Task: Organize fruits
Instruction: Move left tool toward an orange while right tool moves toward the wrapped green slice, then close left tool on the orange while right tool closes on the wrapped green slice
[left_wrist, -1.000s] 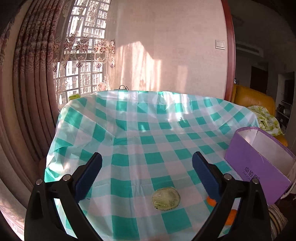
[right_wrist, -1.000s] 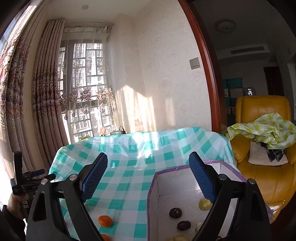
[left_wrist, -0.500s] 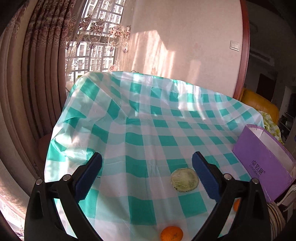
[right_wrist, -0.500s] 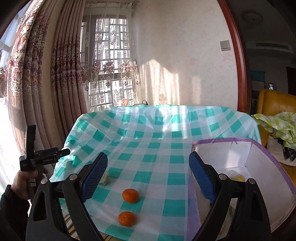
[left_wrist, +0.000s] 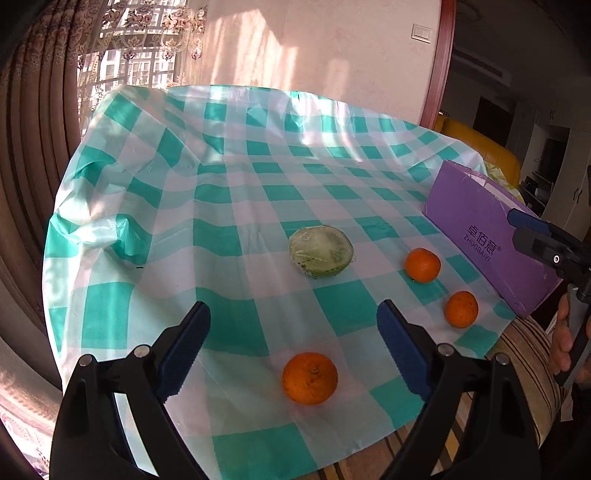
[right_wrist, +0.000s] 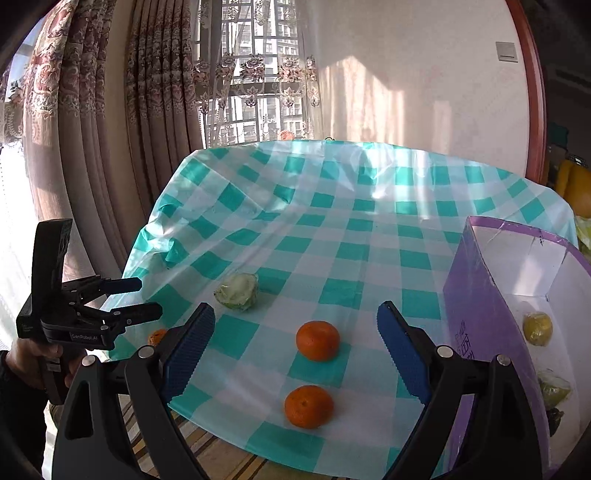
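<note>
Beside the purple box (right_wrist: 476, 314) on the desk (left_wrist: 236, 192): three oranges (left_wrist: 309, 377), one cabbage half (left_wrist: 320, 251), unsorted. Inside box: perhaps four fruits. Left tool (left_wrist: 293, 347) and right tool (right_wrist: 295, 350) both spread apart, empty.

Pretty clearly someone's living room – heavy floral curtains (right_wrist: 92, 122) with lace sheers over a barred window (right_wrist: 255, 88), a yellow armchair (left_wrist: 480, 146) past the wooden door frame (left_wrist: 439, 62), and a table under a green-checked plastic cloth (left_wrist: 229, 192) – sunlight all over the wallpapered wall (right_wrist: 406, 74).
</note>
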